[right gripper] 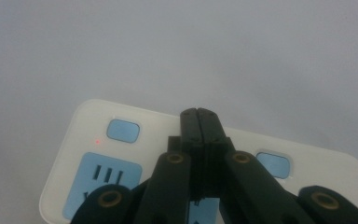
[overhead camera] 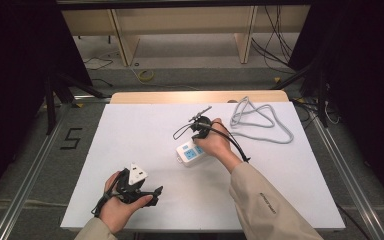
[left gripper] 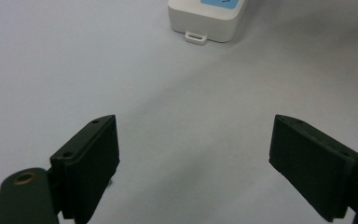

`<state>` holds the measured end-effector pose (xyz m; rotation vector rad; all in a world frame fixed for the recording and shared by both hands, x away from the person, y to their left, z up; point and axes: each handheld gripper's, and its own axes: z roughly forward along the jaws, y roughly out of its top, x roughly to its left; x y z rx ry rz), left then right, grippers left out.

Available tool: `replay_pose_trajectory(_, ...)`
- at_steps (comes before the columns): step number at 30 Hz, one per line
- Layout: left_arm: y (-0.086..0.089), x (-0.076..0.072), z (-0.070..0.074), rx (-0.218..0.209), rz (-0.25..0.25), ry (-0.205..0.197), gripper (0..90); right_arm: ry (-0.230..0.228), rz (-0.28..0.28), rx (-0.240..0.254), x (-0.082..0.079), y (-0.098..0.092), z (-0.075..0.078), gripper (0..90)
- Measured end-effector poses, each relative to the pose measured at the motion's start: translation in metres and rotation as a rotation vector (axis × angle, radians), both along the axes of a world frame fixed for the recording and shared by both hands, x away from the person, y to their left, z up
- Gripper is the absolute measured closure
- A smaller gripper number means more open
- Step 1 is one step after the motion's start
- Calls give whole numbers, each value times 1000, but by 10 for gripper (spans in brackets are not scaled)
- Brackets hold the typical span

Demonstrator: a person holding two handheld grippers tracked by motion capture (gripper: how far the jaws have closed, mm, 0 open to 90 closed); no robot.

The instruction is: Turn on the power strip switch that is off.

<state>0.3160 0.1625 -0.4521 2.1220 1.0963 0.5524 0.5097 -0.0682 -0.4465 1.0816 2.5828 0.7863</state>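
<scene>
The right gripper (overhead camera: pixel 200 125), jaws pressed together, is hovering over the white power strip (overhead camera: pixel 191 152) lying mid-table (overhead camera: pixel 130 130), probably poised to press one of its blue buttons (right gripper: pixel 123 130); the left gripper (left gripper: pixel 193 163), jaws spread with nothing between them, is idling nearer the person, pointing toward the strip; the grey cable (overhead camera: pixel 260 120) is lying coiled at the far right, well apart.

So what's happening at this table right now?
A person holds a hand-held gripper in each hand. The right hand-held gripper, jaws shut, hovers over a white power strip with blue sockets on the white table. The left hand-held gripper waits open nearby. A grey cable lies coiled behind.
</scene>
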Motion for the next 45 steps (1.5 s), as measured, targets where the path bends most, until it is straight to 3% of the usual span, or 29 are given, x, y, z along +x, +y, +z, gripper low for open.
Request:
replay_pose_trajectory(22, -1, 0, 0, -2, -1, -5, 155, 1, -14, -61, 0, 9, 2, 900)
replay_pose_trajectory(34, -1, 0, 0, -1, 0, -4, 155, -10, -23, -70, -2, 9, 1, 900)
replay_pose_trajectory(45, -1, 0, 0, -1, 0, -3, 155, -15, -38, -44, -4, 7, 0, 900)
